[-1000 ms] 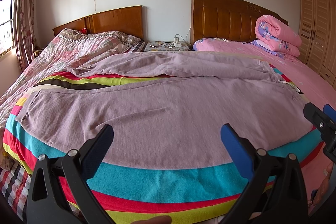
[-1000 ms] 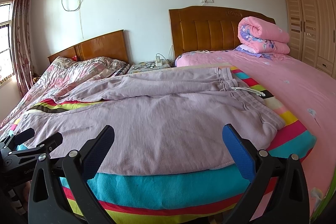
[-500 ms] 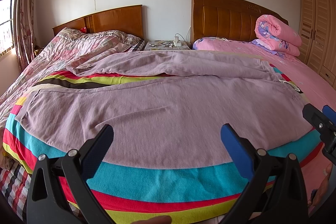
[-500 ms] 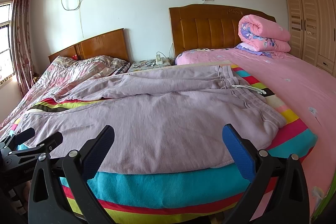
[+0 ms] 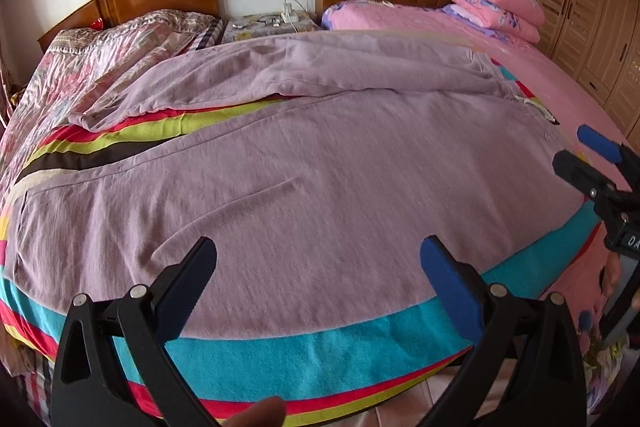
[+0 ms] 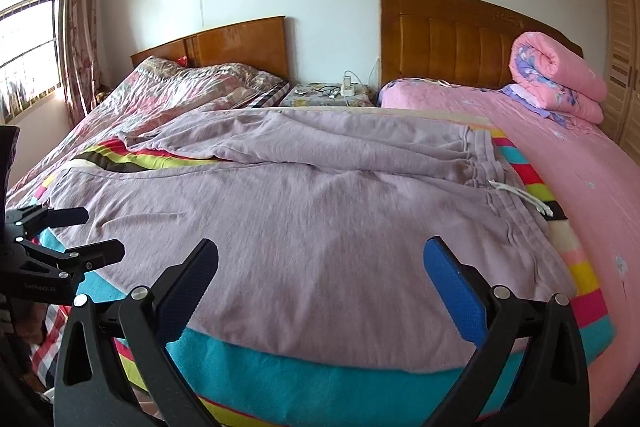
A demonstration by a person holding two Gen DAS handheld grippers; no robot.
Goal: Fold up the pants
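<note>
Pants: the lilac pants (image 5: 320, 195) lie spread flat on the striped blanket (image 5: 304, 355) on the bed, filling the middle of both frames; waistband with white drawstring (image 6: 520, 197) at the right, one leg lying wrinkled behind the other.
Handling: I judge the cloth soft, light and limp, not slippery; it will sag and crease when lifted.
Where to hold: probably the near hem edge at the lower part of the frame, one corner for each tool.
Left tongs (image 5: 318, 285): wide apart, holding nothing, hovering above the near edge of the pants.
Right tongs (image 6: 320, 285): also wide apart and empty, above the near edge, toward the waistband side.
</note>
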